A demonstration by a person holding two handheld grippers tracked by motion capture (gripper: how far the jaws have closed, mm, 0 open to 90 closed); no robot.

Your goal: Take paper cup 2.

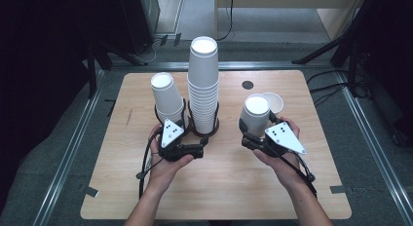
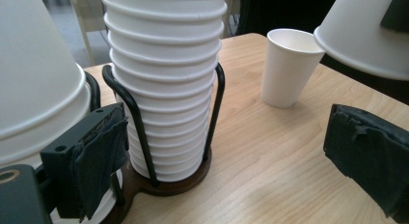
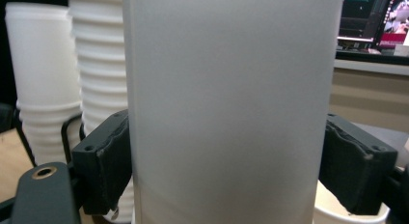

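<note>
Now held clear of the counter (image 1: 224, 182), an inverted paper cup (image 1: 256, 114) sits pinched between the pads of the right claw (image 1: 254, 132), just in front of an upright cup (image 1: 273, 103) standing mouth-up on the wood. The step in hand looks like unstacking cups and setting them out; done well, it calls for a light squeeze so the thin wall does not buckle, and for turning the cup upright and lowering it level beside the standing one without knocking it. The left claw (image 1: 171, 120) sits at the foot of a shorter cup stack (image 1: 167, 95), jaws spread, one pad against the stack and the other hanging free. Beside it a tall cup stack (image 1: 203, 84) rises from a wire holder (image 1: 203, 129). From above, both hands and the whole layout read at once. The left gripper view adds the holder's dark base (image 2: 169, 183) and black uprights, plus the upright cup's empty inside (image 2: 291, 67). The right gripper view shows both pads (image 3: 108, 161) pressed flat on the held cup's wall (image 3: 231, 108).
</note>
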